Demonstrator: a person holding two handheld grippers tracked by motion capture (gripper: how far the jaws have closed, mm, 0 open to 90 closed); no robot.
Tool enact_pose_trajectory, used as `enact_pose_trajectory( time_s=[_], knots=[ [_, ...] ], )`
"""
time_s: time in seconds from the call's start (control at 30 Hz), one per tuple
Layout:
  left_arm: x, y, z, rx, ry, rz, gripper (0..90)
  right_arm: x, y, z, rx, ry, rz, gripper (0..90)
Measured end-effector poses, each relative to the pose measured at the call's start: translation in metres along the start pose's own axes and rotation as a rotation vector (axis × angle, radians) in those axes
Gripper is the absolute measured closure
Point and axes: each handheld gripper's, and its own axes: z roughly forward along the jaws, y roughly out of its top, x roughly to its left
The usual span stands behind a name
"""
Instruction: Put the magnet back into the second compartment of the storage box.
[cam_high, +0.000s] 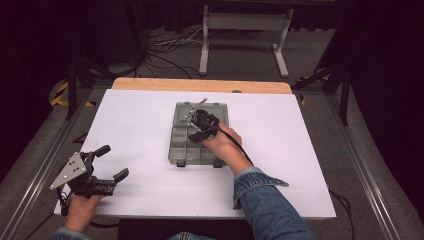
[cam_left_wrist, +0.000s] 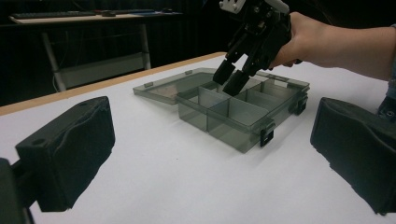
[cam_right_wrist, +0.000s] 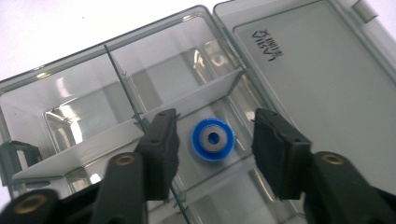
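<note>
Work in hand: I have the right gripper (cam_right_wrist: 212, 154) poised down into an open compartment box (cam_high: 180, 150) near the middle of the white table (cam_high: 135, 125), over a small blue ring (cam_right_wrist: 213, 138).

Blue ring: it lies flat on the floor of one compartment near the hinge side, with a grey metal core and a dark hole in the middle. It is free, not touching either pad.

Right claw: spread part way, one pad on each side of the ring with clear gaps, pinching nothing.

Left claw: the left gripper (cam_high: 107, 162) rests at the near left corner of the table, well apart from the box, jaws spread wide and empty.

Box: smoky clear plastic, its lid (cam_right_wrist: 317, 79) folded flat open on the far side, thin dividers (cam_right_wrist: 191, 100) between the cells.

How the ring should handle: I judge it light, stiff and smooth, so likely to skate on the slick floor or flip if one pad arrives first.

Where to take hold: across the blue outer rim, both pads meeting opposite edges together, low to the floor.

Risk: my left pad stands very near a divider wall, so closing could snag it or shove the light box.
</note>
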Motion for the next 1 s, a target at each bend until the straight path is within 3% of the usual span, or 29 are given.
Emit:
enact_pose_trajectory(
  time_s=[0.13,0.23,0.53,0.67,1.0],
  knots=[
    [0.0,0.0,0.0,-0.002,-0.001,-0.001,0.6,0.0,0.0,-0.012,-0.029,-0.007,0.008,42.7],
    [0.0,0.0,0.0,0.001,-0.002,0.0,0.6,0.002,-0.001,-0.028,-0.085,-0.009,0.011,36.7],
    [-0.001,-0.001,-0.001,0.002,0.001,-0.002,0.6,0.009,-0.005,-0.057,-0.181,-0.017,0.0,26.6],
    [-0.001,0.0,-0.002,-0.002,0.006,-0.005,0.6,0.011,-0.015,-0.074,-0.256,-0.017,0.01,21.6],
    [0.0,0.0,-0.002,-0.003,0.008,-0.005,0.6,0.019,-0.037,-0.109,-0.38,-0.03,0.016,10.9]
  ],
)
